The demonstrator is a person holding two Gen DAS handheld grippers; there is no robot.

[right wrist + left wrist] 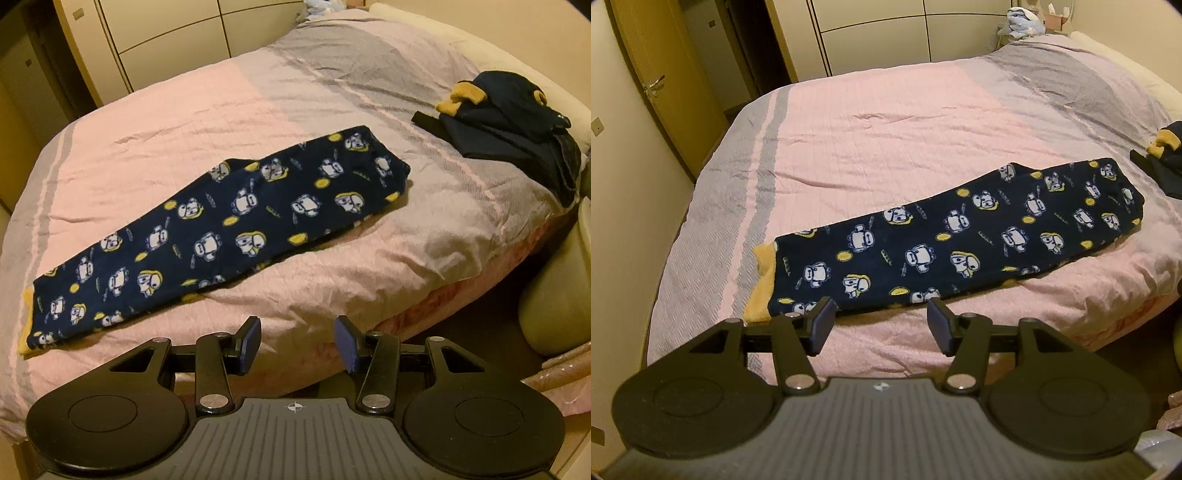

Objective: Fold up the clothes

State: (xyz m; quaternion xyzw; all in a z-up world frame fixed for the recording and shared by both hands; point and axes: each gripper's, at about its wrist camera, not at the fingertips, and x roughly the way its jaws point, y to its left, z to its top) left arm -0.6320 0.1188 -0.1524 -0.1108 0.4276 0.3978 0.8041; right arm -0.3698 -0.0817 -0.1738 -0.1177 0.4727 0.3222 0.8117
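Printed pyjama trousers [960, 236] on bed [886, 122] show cartoons, no legible writing.

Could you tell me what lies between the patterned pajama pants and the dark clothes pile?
Only bare bedspread separates the pants from the pile, clearest in the right wrist view.

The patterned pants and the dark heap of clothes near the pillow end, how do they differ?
The patterned pants lie flat in one long strip, while the dark heap is bunched up. The patterned pants show white and yellow cartoon figures all over; the dark heap looks mostly plain navy. The pants lie mid-bed, the heap at the bed's far edge. Both show navy with yellow trim and rest on the pink cover.
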